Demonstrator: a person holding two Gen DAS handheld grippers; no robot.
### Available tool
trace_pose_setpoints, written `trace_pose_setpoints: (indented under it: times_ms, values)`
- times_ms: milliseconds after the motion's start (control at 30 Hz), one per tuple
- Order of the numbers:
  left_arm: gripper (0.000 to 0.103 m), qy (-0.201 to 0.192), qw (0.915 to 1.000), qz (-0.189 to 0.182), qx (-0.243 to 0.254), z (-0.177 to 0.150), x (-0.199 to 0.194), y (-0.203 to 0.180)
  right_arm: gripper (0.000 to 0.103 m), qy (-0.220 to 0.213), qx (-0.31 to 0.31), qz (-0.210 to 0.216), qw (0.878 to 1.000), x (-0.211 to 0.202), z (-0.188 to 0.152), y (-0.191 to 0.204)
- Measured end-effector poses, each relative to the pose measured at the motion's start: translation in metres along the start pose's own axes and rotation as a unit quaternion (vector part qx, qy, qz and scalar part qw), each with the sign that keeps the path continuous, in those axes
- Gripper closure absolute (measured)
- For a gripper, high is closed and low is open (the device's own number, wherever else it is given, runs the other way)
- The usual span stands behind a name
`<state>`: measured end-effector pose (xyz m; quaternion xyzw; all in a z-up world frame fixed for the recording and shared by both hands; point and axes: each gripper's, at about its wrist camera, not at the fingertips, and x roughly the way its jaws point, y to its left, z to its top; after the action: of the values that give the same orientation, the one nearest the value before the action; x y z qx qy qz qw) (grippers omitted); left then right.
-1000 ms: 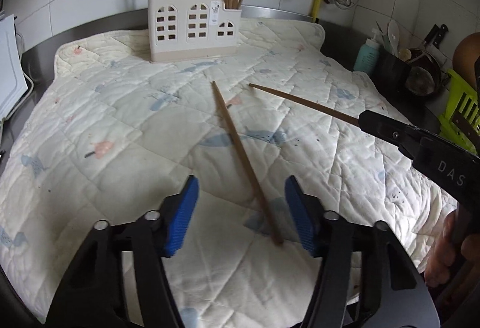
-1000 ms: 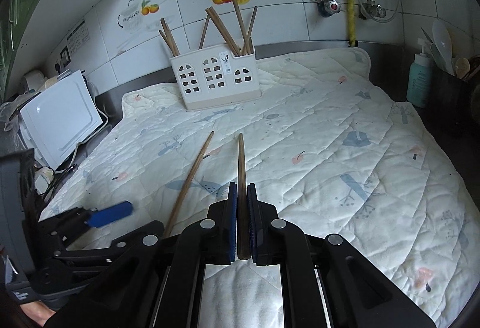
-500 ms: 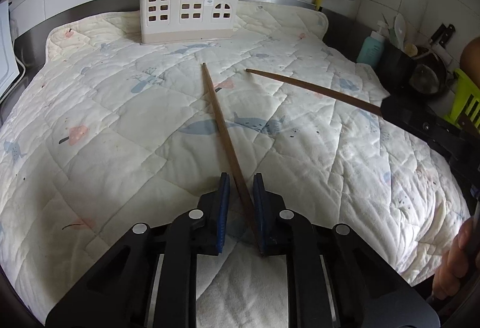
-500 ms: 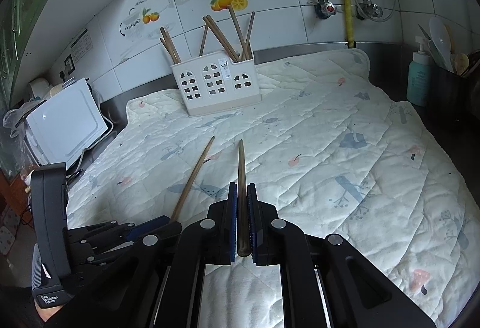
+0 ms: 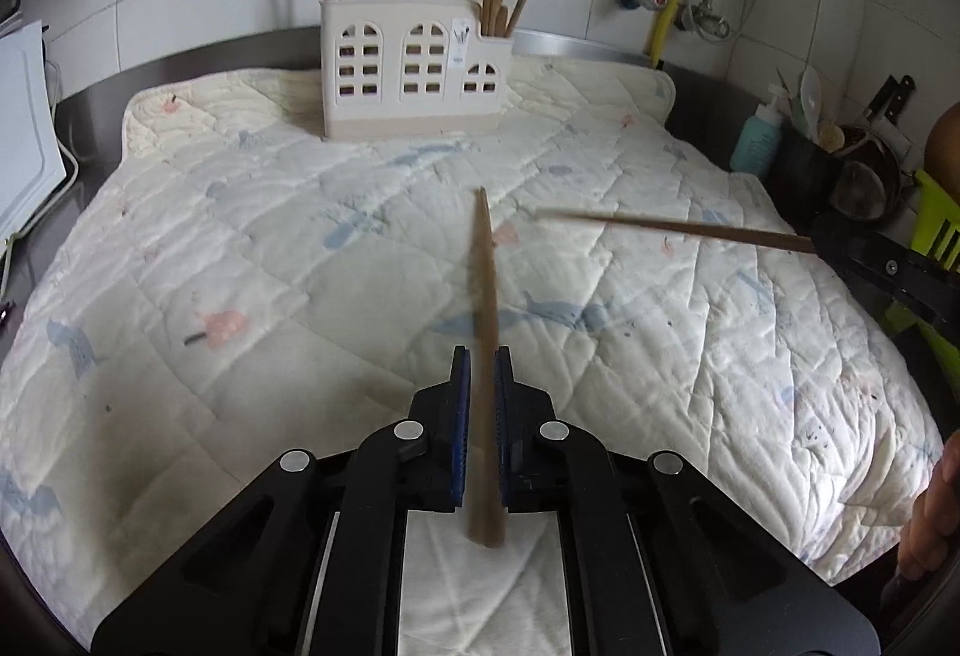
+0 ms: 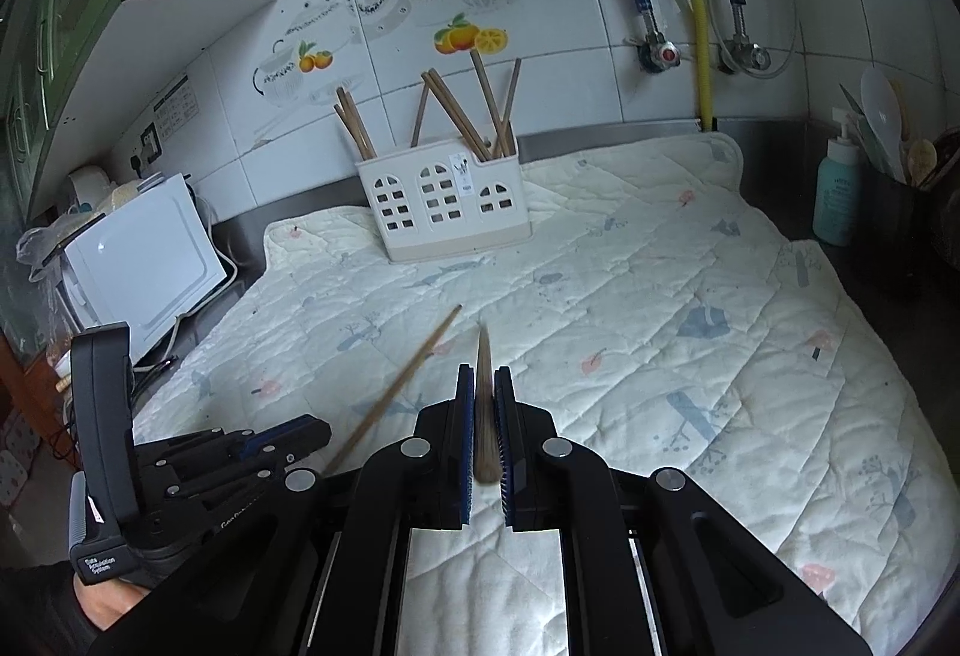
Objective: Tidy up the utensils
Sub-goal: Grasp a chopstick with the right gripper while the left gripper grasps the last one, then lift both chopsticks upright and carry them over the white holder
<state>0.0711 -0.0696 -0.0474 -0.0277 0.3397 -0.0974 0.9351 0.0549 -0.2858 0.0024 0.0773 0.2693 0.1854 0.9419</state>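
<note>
We have one chopstick (image 5: 483,332) clamped between the pads of the left hand-held gripper (image 5: 479,356), its tip aimed toward the white utensil holder (image 5: 414,68) at the back of the quilted mat (image 5: 240,248). A second chopstick (image 6: 483,404) is pinched in the right hand-held gripper (image 6: 482,380), also pointing toward the holder. Both pairs of jaws are fully clenched on their sticks, which sit near the holder's front but well short of it.

We judge the main risk to be collision: the two tips converge in front of the holder, so moving both at once could knock them together and twist a stick in its grip. Each is held near its thick end, so the long free length could pivot or slip if it strikes the holder's rim. The right compartment is already crowded with upright sticks, which could block entry.

The left stick is blurred, so we cannot tell whether it is clear of the mat. The holder's interior is hidden, and the table beneath the mat shows only as a dark edge.
</note>
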Motion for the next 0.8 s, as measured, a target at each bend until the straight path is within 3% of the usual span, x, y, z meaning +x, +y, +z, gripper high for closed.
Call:
trace_pose_setpoints:
  times_ms: [167, 233, 400, 667, 800]
  values:
    - [0.097, -0.006, 0.9997, -0.022, 0.006, 0.008, -0.007, 0.007, 0.096, -0.009, -0.013, -0.004, 1.0, -0.004, 0.013, 0.006]
    - [0.097, 0.015, 0.9987, -0.048, -0.005, 0.005, -0.003, 0.01, 0.096, -0.012, -0.015, -0.007, 1.0, -0.005, 0.016, 0.007]
    - [0.081, 0.034, 0.998, -0.054, -0.001, -0.011, 0.004, 0.008, 0.096, -0.008, -0.013, -0.009, 1.0, -0.004, 0.013, 0.008]
    - [0.083, 0.05, 0.9976, -0.045, 0.018, -0.022, 0.019, 0.002, 0.096, -0.005, -0.014, -0.007, 1.0, -0.002, 0.011, 0.008]
    - [0.094, 0.049, 0.9978, -0.036, 0.029, -0.017, 0.025, 0.0, 0.096, -0.003, -0.017, -0.006, 1.0, 0.0, 0.012, 0.01]
